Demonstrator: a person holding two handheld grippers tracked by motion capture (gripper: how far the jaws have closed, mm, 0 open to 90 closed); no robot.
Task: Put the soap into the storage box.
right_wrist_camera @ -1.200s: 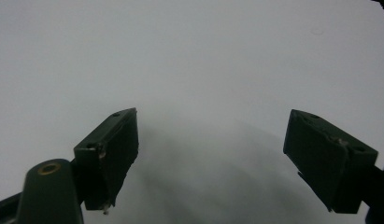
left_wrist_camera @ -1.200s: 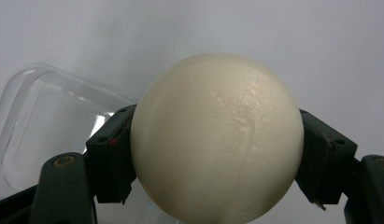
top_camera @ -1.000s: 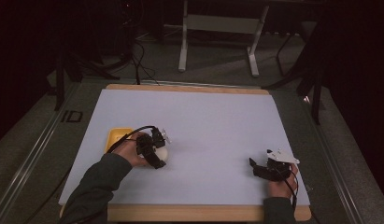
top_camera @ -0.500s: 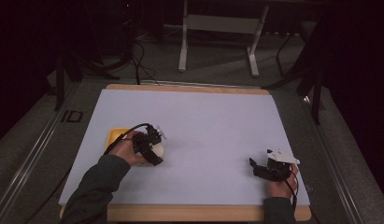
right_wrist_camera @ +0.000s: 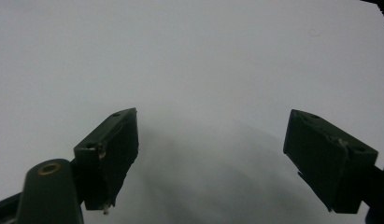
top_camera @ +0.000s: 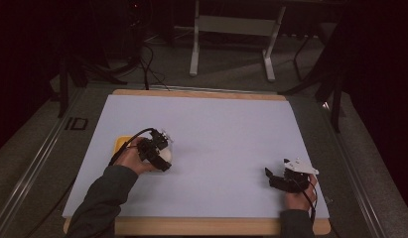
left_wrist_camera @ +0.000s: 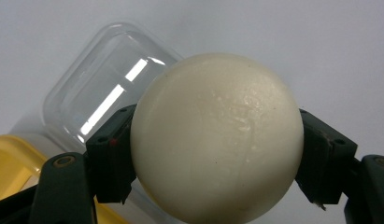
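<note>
Dim floor and stand legs ringed the pale table (top_camera: 221, 129), and from the high view I saw my left gripper (top_camera: 159, 148) had drifted slightly toward the yellow lid (top_camera: 123, 143) over the last second, while my right gripper (top_camera: 281, 179) had stayed near the front right edge. Through the left gripper view, the cream ball (left_wrist_camera: 216, 137) sat clamped between both jaws, above the clear tub (left_wrist_camera: 103, 88), so I judged it ready for placing. Through the right gripper view, the jaws stood spread wide, released over bare table.

Dark grey-green sleeves (top_camera: 104, 198). Both grippers black: left gripper (top_camera: 154, 148) trails a black cable, right gripper (top_camera: 286, 178) carries a pale three-cornered plate. Brass-coloured rivet at jaw pivots.
</note>
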